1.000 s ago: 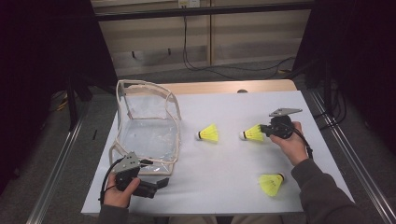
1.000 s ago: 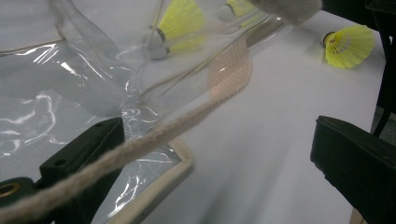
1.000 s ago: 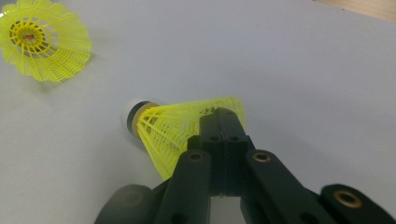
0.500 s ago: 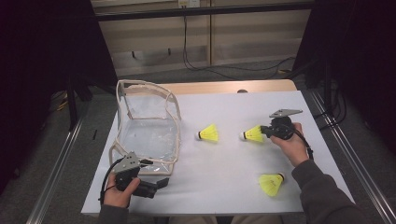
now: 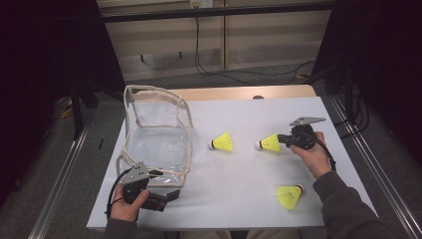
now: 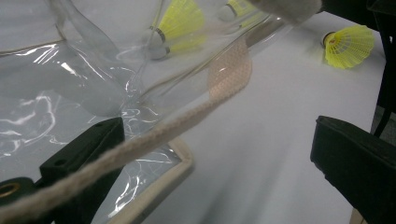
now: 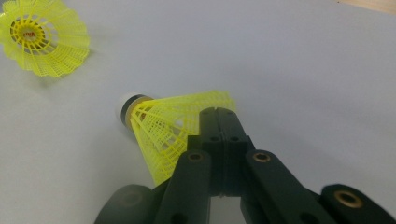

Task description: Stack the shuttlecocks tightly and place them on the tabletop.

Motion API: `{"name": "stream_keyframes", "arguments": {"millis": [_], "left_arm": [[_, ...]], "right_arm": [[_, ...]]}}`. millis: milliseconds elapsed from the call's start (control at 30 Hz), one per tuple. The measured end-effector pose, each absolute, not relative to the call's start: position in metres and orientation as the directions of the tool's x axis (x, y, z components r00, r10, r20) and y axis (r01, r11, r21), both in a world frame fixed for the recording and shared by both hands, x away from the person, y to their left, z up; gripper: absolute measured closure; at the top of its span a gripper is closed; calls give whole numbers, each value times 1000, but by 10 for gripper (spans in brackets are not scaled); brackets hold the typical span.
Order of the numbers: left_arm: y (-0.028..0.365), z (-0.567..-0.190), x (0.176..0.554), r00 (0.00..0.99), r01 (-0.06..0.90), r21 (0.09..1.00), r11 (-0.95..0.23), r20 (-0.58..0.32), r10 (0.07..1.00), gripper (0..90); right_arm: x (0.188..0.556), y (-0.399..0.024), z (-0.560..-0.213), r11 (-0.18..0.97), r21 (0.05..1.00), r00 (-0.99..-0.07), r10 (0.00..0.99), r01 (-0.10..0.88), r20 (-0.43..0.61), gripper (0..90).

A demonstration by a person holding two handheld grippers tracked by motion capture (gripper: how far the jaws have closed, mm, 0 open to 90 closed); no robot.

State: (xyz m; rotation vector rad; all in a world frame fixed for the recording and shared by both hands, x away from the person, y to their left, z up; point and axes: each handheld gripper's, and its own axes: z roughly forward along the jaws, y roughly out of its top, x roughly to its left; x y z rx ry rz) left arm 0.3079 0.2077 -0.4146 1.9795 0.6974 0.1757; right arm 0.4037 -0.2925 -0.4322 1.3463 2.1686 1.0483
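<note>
Shuttlecock (image 7: 163, 135) lies on the white surface (image 5: 249, 184), its skirt's rim pinched between the pressed-together jaws of the right hand-held gripper (image 7: 218, 116). 2 other shuttlecocks (image 5: 222, 143) sit apart. Left hand-held gripper (image 6: 210, 154) stands spread, apparently straddling the clear bag's strap (image 6: 140, 142).

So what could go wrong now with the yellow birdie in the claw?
The right claw pinches only the thin edge of the shuttlecock skirt, so the mesh might bend or slip out when lifted. The clear bag looks floppy, and the left claw stands open beside its strap, so the opening could sag shut.
</note>
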Motion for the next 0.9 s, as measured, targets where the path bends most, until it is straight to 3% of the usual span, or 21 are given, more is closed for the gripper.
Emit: {"name": "stream_keyframes", "arguments": {"millis": [333, 500, 900], "left_arm": [[208, -415, 308, 823, 399, 850, -344, -166, 544, 36], [207, -415, 308, 822, 399, 851, -343, -166, 545, 36], [207, -414, 308, 822, 399, 849, -346, -164, 546, 36]], "right_arm": [[400, -302, -428, 241, 766, -458, 885, 597, 79, 882], [397, -306, -427, 251, 757, -457, 887, 603, 70, 805], [390, -319, -422, 238, 762, -440, 896, 602, 68, 719]]}}
